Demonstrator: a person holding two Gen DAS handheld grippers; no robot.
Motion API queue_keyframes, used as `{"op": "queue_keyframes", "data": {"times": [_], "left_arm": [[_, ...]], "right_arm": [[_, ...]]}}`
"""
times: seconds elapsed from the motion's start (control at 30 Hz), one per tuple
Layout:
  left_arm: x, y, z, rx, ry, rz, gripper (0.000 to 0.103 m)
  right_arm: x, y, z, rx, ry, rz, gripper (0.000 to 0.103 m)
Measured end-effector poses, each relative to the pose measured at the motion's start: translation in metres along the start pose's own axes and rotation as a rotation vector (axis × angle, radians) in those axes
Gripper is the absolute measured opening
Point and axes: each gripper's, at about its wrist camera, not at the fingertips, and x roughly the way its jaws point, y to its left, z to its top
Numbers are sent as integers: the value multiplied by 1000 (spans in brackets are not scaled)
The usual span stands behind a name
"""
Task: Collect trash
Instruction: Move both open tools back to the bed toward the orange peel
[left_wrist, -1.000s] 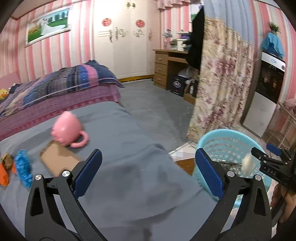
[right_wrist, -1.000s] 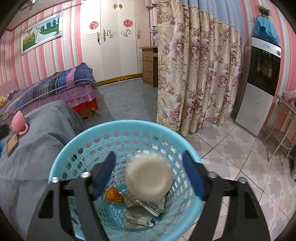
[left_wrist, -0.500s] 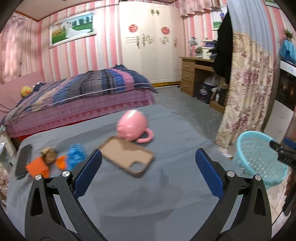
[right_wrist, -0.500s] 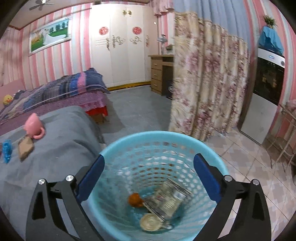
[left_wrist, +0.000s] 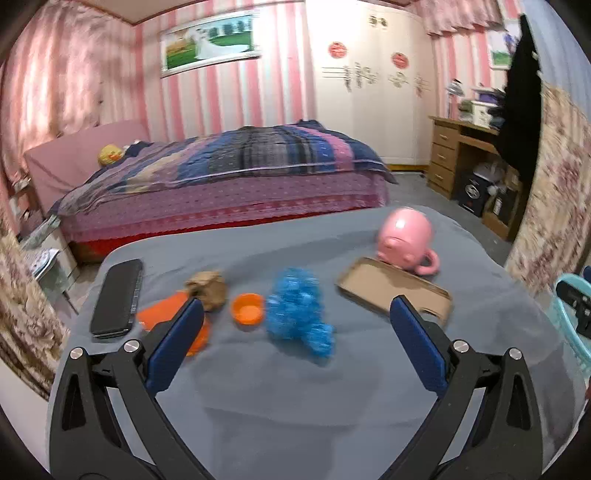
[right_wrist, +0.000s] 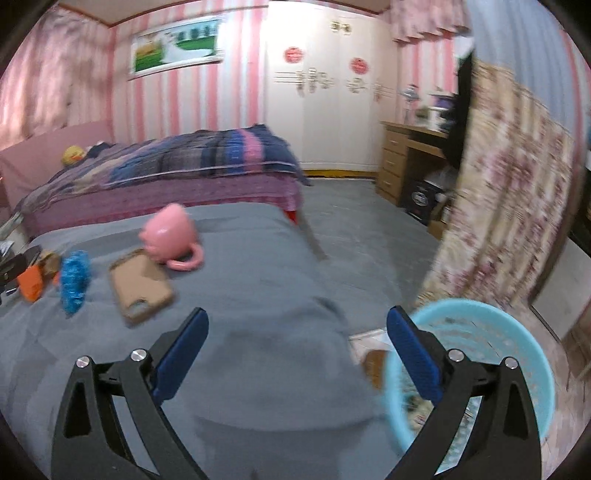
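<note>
Grippers: my left gripper (left_wrist: 297, 334) is spread wide with nothing between its pads; my right gripper (right_wrist: 297, 349) has just been opening and stands equally wide and empty.

Trash left: a blue crinkled wad (left_wrist: 299, 312), a small orange cap (left_wrist: 247, 308), a crumpled brown paper ball (left_wrist: 207, 290) and a flat orange scrap (left_wrist: 168, 317) lie grouped on the grey cloth (left_wrist: 295, 406).

Not trash, I judge: the black phone (left_wrist: 116, 299), the tan phone case (left_wrist: 395, 290) and the pink mug (left_wrist: 406, 236), which touches the case's far edge.

Basket: the light-blue basket (right_wrist: 517, 332) stands on the floor off the cloth's right edge, just under my right gripper's right finger.

Key relation: the blue wad lies straight ahead of my left gripper, inside the line of its two fingers, with the cap just to its left.

Long axis: the wad runs roughly away from me, so the jaws already stand across it.

Nearer hand: the left; from the right wrist view the litter sits far off to the left, well apart from that gripper.
</note>
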Motion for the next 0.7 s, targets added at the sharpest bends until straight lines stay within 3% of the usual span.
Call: {"op": "queue_keyframes", "data": {"times": [0.23,0.37,0.7], "left_arm": [[16,57,-3,-64,21,89,98],[28,84,-5,-131,58,94,98],[50,119,-14,-204,84,160,98]], "right_arm": [[22,77,23,-48,-1,113,95],[38,110,25,-58,14,147,95],[62,135,4,-66,41,175,95]]}}
